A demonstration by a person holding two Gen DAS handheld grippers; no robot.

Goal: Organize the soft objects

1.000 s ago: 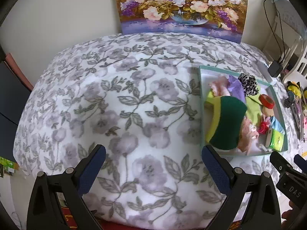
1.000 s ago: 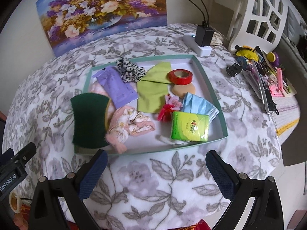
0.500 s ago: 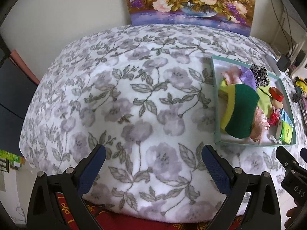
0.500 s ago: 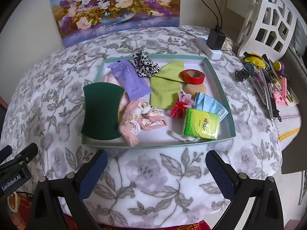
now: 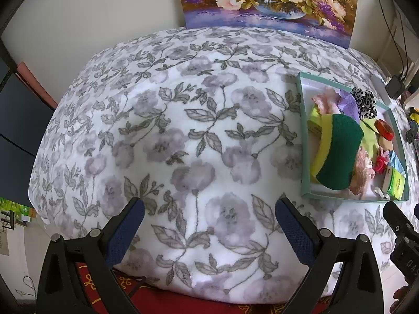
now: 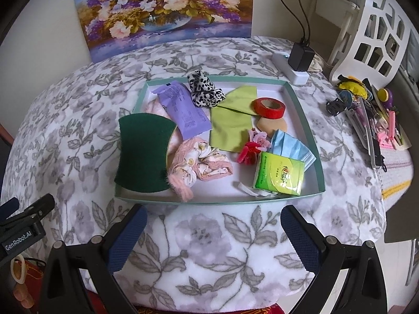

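Showing both hand-held grippers, left (image 5: pixel 209 225) and right (image 6: pixel 213 226), wide apart and empty above the floral-clothed surface (image 6: pixel 209 248). Soft items lie jumbled in the shallow teal tray (image 6: pixel 318 167); whether sorted cannot be judged. Any grasp should pinch one item alone, such as the dark green scouring sponge (image 6: pixel 144 151).

the left gripper (image 5: pixel 209 218) hangs with its two blue-padded fingers (image 5: pixel 125 231) spread wide apart, nothing between them. the right gripper (image 6: pixel 213 226) is likewise wide apart at the fingers (image 6: pixel 299 240), holding nothing. each gripper shows at the edge of the other's view: the left at the right wrist view's left edge, the right at the left wrist view's right edge, so they sit side by side.
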